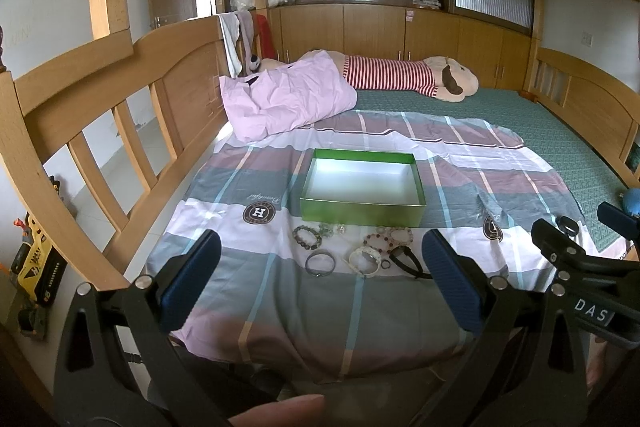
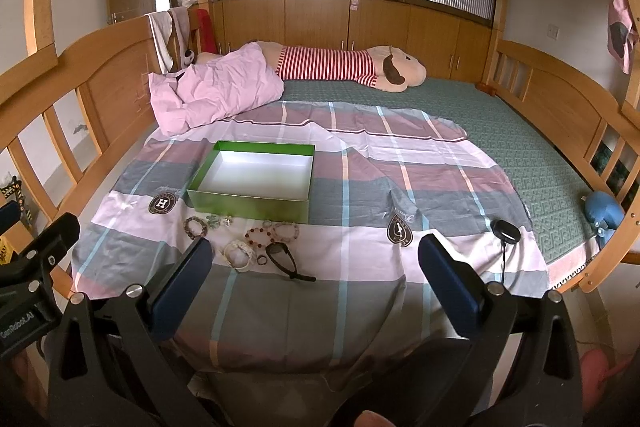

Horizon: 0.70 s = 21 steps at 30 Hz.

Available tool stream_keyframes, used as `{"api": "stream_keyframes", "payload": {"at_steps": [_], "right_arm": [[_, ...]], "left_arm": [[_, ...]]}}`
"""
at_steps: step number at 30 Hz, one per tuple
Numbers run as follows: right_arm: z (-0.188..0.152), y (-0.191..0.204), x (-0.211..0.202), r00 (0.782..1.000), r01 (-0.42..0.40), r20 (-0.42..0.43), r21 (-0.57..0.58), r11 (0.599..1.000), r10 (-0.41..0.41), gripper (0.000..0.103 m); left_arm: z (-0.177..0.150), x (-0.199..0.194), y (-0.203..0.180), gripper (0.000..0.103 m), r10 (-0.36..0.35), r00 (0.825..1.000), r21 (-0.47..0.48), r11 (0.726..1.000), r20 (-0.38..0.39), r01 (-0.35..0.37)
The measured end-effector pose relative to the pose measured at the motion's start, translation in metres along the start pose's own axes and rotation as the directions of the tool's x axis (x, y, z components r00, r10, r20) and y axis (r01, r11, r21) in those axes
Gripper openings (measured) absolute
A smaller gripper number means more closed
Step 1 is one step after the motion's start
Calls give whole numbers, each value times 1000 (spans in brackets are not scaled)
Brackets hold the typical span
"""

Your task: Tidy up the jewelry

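Note:
An open green box (image 1: 362,213) with a white, empty inside lies on the plaid sheet; it also shows in the right wrist view (image 2: 248,205). Several bracelets lie in a loose cluster just in front of it: a dark bead bracelet (image 1: 306,236), a metal bangle (image 1: 319,263), a white bracelet (image 1: 364,261), a red bead bracelet (image 1: 378,242) and a black band (image 1: 405,261). The cluster shows left of centre in the right wrist view (image 2: 256,241). My left gripper (image 1: 320,275) is open and empty, held near the bed's front edge. My right gripper (image 2: 316,275) is open and empty, to the right of the jewelry.
A pink pillow (image 1: 286,97) and a striped plush toy (image 1: 404,75) lie at the far end of the bed. Wooden rails (image 1: 80,131) bound the bed on both sides. A small black round device (image 2: 506,231) with a cord lies on the sheet at right.

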State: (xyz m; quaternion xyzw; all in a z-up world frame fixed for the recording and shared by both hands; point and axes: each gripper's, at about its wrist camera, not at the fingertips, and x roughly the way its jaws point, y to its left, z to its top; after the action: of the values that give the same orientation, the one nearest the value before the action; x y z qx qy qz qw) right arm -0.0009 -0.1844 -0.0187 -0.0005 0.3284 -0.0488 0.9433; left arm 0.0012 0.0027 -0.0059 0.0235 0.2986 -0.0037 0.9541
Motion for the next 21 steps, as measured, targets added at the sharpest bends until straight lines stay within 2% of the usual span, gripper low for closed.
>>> {"api": "stream_keyframes", "payload": {"at_steps": [21], "right_arm": [[0, 0, 0, 1000, 2, 0, -1, 1000, -2, 101]], "left_arm": [[-1, 1, 3, 99, 1, 1000, 0, 1000, -1, -1]]}}
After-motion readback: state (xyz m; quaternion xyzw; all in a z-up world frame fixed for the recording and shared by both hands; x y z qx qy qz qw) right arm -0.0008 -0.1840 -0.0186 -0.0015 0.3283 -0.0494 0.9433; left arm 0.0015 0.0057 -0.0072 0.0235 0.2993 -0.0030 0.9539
